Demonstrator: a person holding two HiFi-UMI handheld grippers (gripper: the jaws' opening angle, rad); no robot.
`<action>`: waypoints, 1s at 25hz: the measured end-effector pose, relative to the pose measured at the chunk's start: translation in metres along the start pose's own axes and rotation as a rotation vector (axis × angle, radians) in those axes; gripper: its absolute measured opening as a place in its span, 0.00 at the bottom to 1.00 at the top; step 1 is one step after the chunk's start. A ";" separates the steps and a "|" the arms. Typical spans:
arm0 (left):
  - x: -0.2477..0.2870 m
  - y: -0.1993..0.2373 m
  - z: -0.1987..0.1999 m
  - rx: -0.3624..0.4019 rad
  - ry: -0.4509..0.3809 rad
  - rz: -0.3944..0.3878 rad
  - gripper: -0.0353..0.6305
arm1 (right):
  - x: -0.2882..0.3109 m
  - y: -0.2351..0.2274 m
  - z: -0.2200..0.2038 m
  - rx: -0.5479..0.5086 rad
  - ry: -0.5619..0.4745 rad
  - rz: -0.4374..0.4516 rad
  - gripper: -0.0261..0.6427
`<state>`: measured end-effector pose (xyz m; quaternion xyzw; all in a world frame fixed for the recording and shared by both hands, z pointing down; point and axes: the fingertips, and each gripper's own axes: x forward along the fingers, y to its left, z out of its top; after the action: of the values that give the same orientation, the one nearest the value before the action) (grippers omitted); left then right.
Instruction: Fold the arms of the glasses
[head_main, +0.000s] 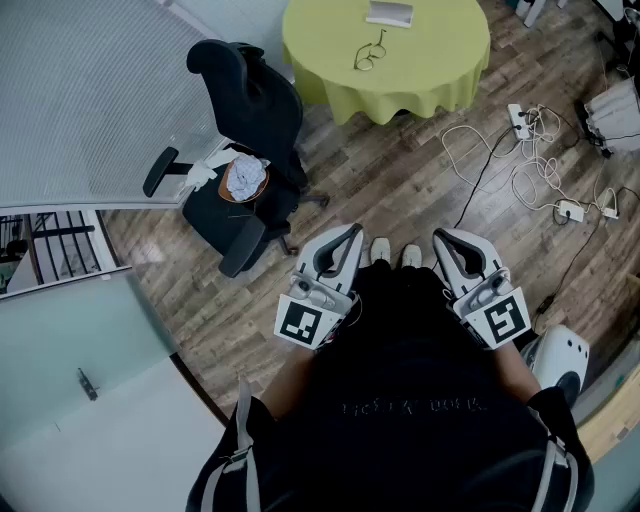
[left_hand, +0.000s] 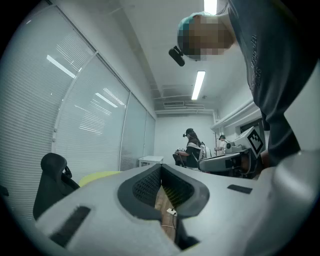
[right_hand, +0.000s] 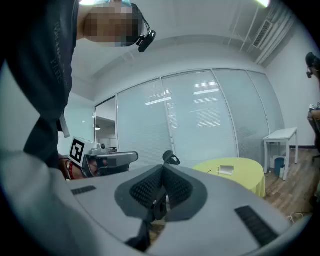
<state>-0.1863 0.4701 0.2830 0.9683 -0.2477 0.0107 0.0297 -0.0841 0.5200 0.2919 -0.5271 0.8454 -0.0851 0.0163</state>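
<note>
The glasses (head_main: 369, 52) lie with their arms spread on a round table under a yellow-green cloth (head_main: 420, 85), far ahead of me across the floor. In the right gripper view they show as a thin dark shape (right_hand: 218, 172) on that table (right_hand: 247, 177). My left gripper (head_main: 352, 234) and right gripper (head_main: 441, 238) are held side by side close to my body, level and well short of the table. Each has its jaws shut with nothing between them, as the left gripper view (left_hand: 161, 168) and the right gripper view (right_hand: 163, 169) also show.
A white flat object (head_main: 390, 14) lies on the table beyond the glasses. A black office chair (head_main: 250, 150) with a cloth bundle on its seat stands at front left. Cables and power strips (head_main: 530, 170) sprawl on the wooden floor at right. Other people (left_hand: 192, 150) stand in the distance.
</note>
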 end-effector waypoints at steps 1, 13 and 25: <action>0.002 -0.004 0.001 0.002 -0.004 -0.002 0.08 | -0.002 0.001 0.003 -0.005 -0.010 0.007 0.08; 0.001 -0.022 -0.016 0.037 0.019 0.031 0.08 | -0.028 -0.012 -0.011 0.015 -0.028 0.025 0.08; 0.024 0.008 -0.025 0.000 -0.001 0.036 0.08 | -0.006 -0.035 -0.020 0.159 -0.049 0.032 0.08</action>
<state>-0.1697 0.4529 0.3088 0.9636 -0.2653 0.0109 0.0297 -0.0531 0.5131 0.3169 -0.5125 0.8436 -0.1388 0.0799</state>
